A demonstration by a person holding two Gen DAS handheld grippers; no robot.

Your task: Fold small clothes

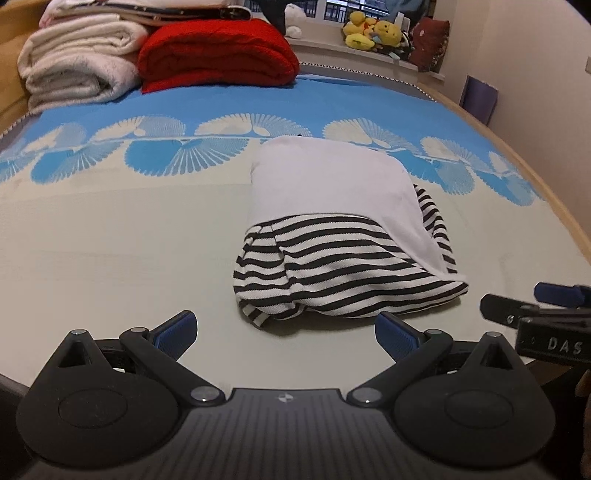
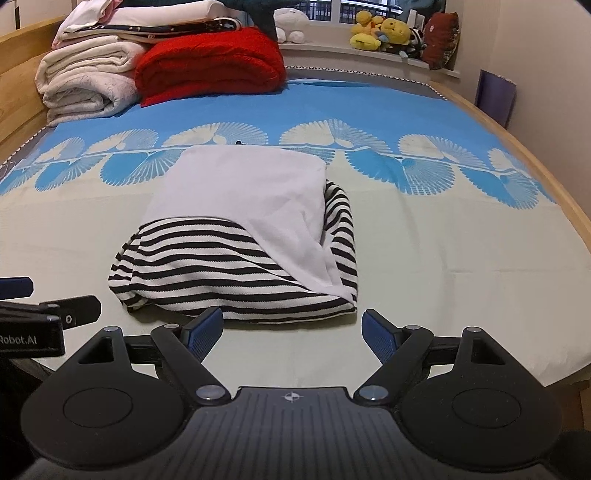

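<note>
A small garment lies folded on the bed: a plain white part point(image 1: 328, 177) point(image 2: 251, 184) rests over a black-and-white striped part point(image 1: 332, 273) point(image 2: 221, 273). My left gripper point(image 1: 286, 332) is open and empty, just short of the garment's near left edge. My right gripper point(image 2: 293, 332) is open and empty, just short of the garment's near right edge. Each gripper shows at the side of the other's view: the right one point(image 1: 535, 306) and the left one point(image 2: 48, 310).
The bed sheet point(image 1: 110, 240) point(image 2: 443, 258) is cream near me and blue with a fan pattern farther back. A red blanket point(image 1: 218, 51) point(image 2: 210, 62) and white folded blankets point(image 1: 77, 62) point(image 2: 85, 77) sit at the far end. Plush toys point(image 1: 373, 31) line the window sill. A wooden bed edge point(image 2: 546, 177) runs along the right.
</note>
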